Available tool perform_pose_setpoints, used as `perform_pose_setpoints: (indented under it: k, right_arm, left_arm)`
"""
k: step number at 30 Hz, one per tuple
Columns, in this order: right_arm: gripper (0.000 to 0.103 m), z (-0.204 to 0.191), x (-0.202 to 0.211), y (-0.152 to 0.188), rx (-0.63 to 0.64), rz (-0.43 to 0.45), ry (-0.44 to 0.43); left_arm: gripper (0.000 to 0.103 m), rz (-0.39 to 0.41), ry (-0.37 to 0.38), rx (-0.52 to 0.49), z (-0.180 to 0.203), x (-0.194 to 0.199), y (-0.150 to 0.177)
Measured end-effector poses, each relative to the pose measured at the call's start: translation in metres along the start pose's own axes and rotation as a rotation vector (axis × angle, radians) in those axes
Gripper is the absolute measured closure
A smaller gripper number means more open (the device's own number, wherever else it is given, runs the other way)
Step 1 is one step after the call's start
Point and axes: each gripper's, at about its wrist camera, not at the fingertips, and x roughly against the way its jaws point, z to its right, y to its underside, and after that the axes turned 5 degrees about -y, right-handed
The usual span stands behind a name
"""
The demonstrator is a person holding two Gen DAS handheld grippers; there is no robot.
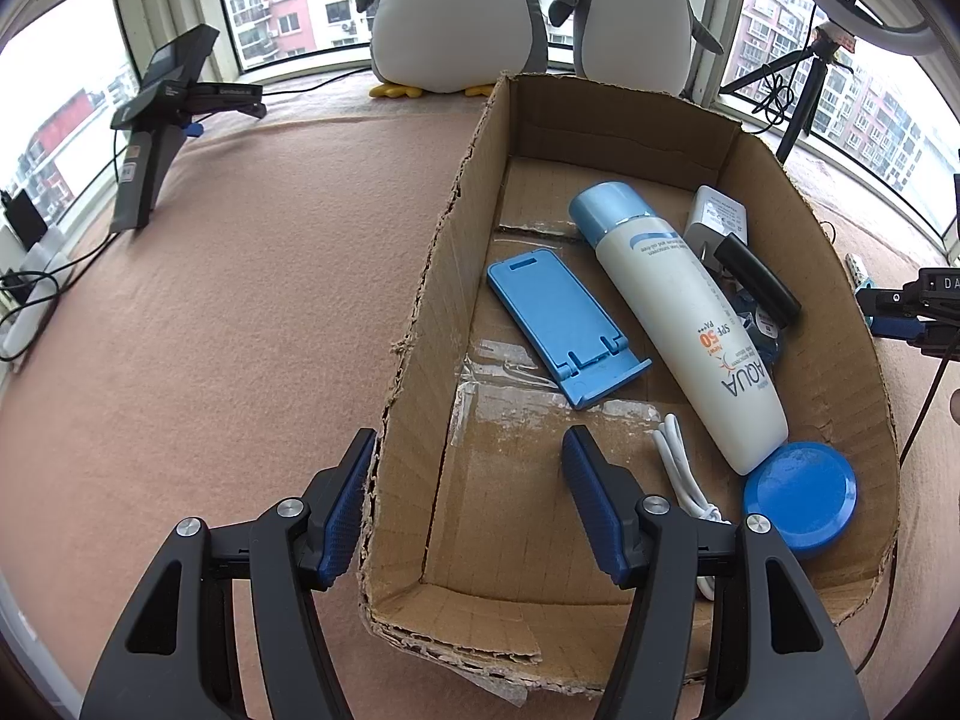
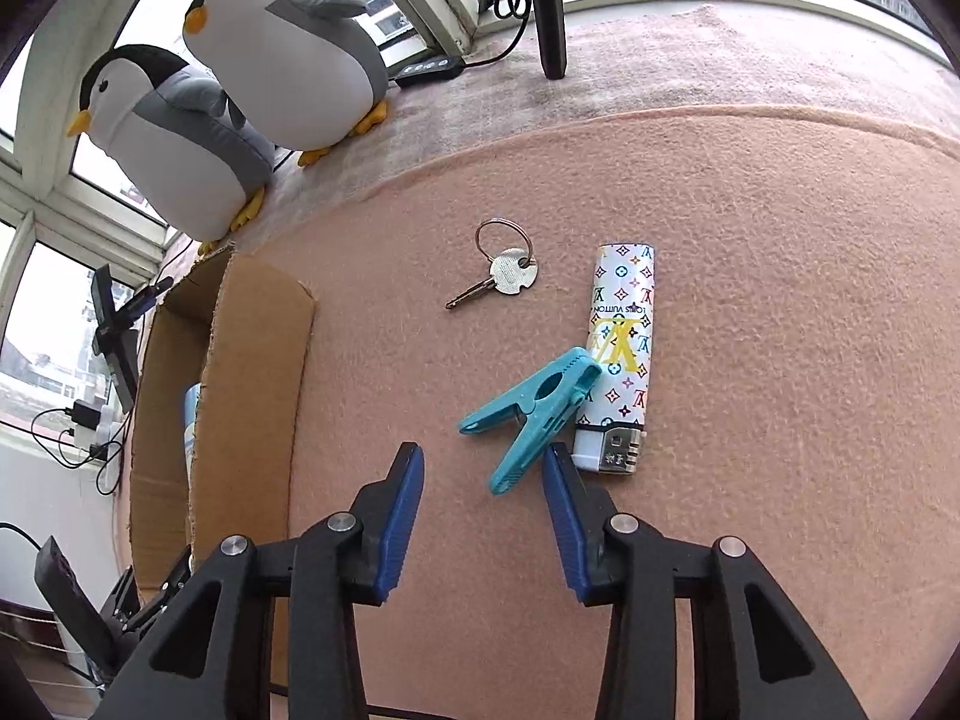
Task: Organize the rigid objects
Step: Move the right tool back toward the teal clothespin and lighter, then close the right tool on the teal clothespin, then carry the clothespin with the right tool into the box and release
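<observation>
A torn cardboard box (image 1: pixel 420 300) holds a blue phone stand (image 1: pixel 558 318), a white sunscreen bottle (image 1: pixel 678 312), a white charger (image 1: pixel 717 219), a black bar (image 1: pixel 759 282), a white cable (image 1: pixel 684 474) and a blue round lid (image 1: pixel 801 495). My left gripper (image 1: pixel 469 437) straddles the box's near left wall, jaws wide apart, pressing on nothing. In the right wrist view, a teal clothes peg (image 2: pixel 534 414), a patterned lighter (image 2: pixel 621 354) and a key on a ring (image 2: pixel 501 273) lie on the pink blanket. My right gripper (image 2: pixel 481 450) is open just over the peg's handle end, pads clear of it.
Two plush penguins (image 1: pixel 456 12) sit at the window behind the box. A black phone stand (image 1: pixel 162 120) is at the far left, and a tripod (image 1: pixel 804 96) at the far right. The box's outer wall (image 2: pixel 252 390) stands left of my right gripper. Cables and plugs (image 2: pixel 90 420) lie beyond it.
</observation>
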Motion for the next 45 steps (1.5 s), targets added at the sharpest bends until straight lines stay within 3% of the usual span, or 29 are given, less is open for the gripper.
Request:
perform_pose_setpoints:
  k: [7,23,29,45]
  right_arm:
    - [0.073,-0.003,-0.003,-0.008,0.019,0.0,0.032]
    - [0.098,-0.016,-0.015,-0.02,0.131,-0.028,0.15]
    - [0.1,-0.018,-0.016,-0.022,0.156,-0.036,0.172]
    - [0.1,-0.033,0.009,-0.01,0.142,0.024,0.079]
  left_arm:
    - [0.041,0.0,0.0,0.0,0.0,0.0,0.0]
    - [0.041,0.0,0.0,0.0,0.0,0.0,0.0]
    - [0.041,0.0,0.0,0.001,0.0,0.0,0.0]
    - [0.041,0.001,0.0,0.001,0.001,0.0,0.0]
